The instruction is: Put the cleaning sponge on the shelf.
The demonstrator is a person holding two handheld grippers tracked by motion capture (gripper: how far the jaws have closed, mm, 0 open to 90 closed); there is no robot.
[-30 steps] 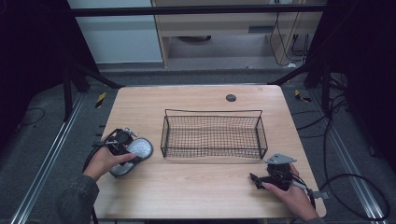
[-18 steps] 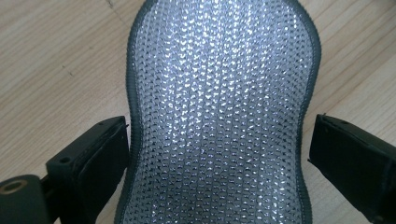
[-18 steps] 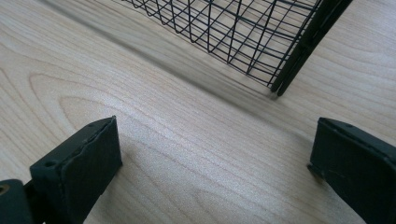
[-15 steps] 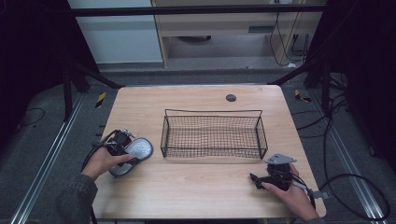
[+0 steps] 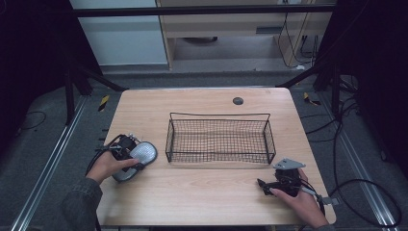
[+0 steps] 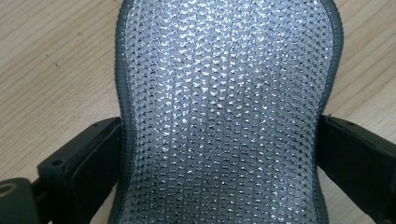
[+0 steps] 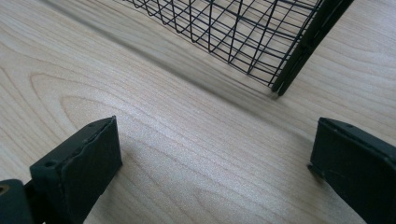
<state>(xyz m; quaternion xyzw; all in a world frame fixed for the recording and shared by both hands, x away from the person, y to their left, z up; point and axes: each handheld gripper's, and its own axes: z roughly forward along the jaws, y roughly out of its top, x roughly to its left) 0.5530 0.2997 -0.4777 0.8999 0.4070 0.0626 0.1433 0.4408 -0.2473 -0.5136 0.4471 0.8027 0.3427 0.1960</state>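
Both grippers low, apparently open

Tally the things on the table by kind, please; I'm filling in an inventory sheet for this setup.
Silver mesh scouring pad: 1
Black wire basket: 1
Hand-held grippers: 2, the left gripper and the right gripper
Total: 4

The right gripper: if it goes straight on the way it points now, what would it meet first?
Probably the wire basket: its near corner stands ahead, beyond bare table, though depth is unclear.
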